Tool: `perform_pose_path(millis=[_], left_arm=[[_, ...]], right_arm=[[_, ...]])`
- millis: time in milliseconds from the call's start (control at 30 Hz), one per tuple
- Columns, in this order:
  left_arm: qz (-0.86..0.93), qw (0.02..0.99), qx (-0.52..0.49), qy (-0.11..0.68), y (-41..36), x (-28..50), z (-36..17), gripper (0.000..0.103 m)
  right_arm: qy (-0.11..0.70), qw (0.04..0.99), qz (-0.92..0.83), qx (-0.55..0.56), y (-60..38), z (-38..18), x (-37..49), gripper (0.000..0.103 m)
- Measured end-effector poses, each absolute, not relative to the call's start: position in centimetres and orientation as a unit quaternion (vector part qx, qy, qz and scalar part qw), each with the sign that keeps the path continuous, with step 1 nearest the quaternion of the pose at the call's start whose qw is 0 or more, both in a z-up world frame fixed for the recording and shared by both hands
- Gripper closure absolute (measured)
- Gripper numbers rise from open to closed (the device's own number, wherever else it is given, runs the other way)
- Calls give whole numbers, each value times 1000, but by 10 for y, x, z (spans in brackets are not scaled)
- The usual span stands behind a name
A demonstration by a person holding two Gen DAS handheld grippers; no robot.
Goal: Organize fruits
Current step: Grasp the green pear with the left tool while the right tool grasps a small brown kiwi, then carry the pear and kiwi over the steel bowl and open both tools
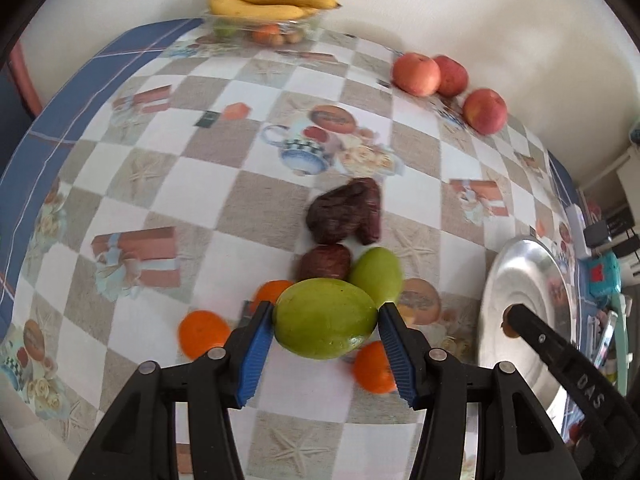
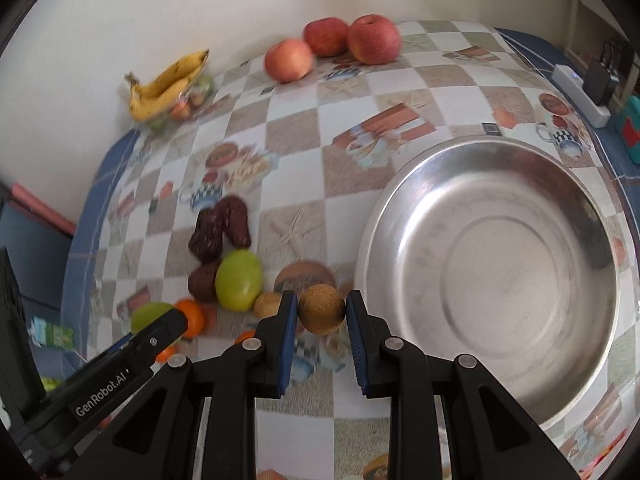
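My left gripper [image 1: 326, 316] is shut on a large green fruit [image 1: 326, 318], held just above the tablecloth. Behind it lie a second green fruit [image 1: 376, 276], dark red dates [image 1: 344, 212] and small oranges [image 1: 202, 334]. My right gripper [image 2: 322, 310] is shut on a small brown round fruit [image 2: 322, 308], just left of the steel bowl [image 2: 400, 216]. In the right wrist view the second green fruit [image 2: 239, 280], the dates [image 2: 222, 228] and another small brown fruit [image 2: 268, 305] lie to the left. The left gripper's finger [image 2: 160, 328] shows there with the held green fruit [image 2: 148, 316].
Three red apples [image 1: 440, 80] sit by the far wall, also in the right wrist view [image 2: 340, 42]. Bananas [image 1: 268, 2] lie on a clear container of fruit at the back. The steel bowl [image 1: 492, 320] is at my left gripper's right. A power strip [image 2: 580, 92] lies at the table's right edge.
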State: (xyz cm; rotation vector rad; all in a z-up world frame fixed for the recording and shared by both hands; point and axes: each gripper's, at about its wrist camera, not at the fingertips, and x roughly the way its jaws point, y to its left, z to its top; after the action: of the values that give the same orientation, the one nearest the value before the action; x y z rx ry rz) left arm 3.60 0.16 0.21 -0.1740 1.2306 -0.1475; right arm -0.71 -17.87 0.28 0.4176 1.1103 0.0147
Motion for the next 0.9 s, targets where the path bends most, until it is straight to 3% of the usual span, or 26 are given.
perform_pose_path(millis=[433,567,633,667,700,800,900], left_arm=[[-236,774,7,588,-137,17,3,44],[-260,777,28,573,-150,8,2,26],[-246,780,29,575,-144,10,0,26],[-235,781,27,578,-138,14,-2,25],[-225,784,26,579,-132,16,-3,21],[-182,797,20,575,-110,24,-4,5],[-153,805,9,573,-89,31,-4,0]], right_arm=[[524,802,-126,258,-267,-5,-21,77],[515,787,-147,305,-296,-9,-33,76],[514,783,-160,313,-306,-10,-39,71],[514,781,-166,315,-309,-10,-41,63],[514,779,-171,316,-311,-10,-42,55],[510,781,-173,316,-314,-8,-43,50],[511,785,-160,310,-306,-6,-41,41]])
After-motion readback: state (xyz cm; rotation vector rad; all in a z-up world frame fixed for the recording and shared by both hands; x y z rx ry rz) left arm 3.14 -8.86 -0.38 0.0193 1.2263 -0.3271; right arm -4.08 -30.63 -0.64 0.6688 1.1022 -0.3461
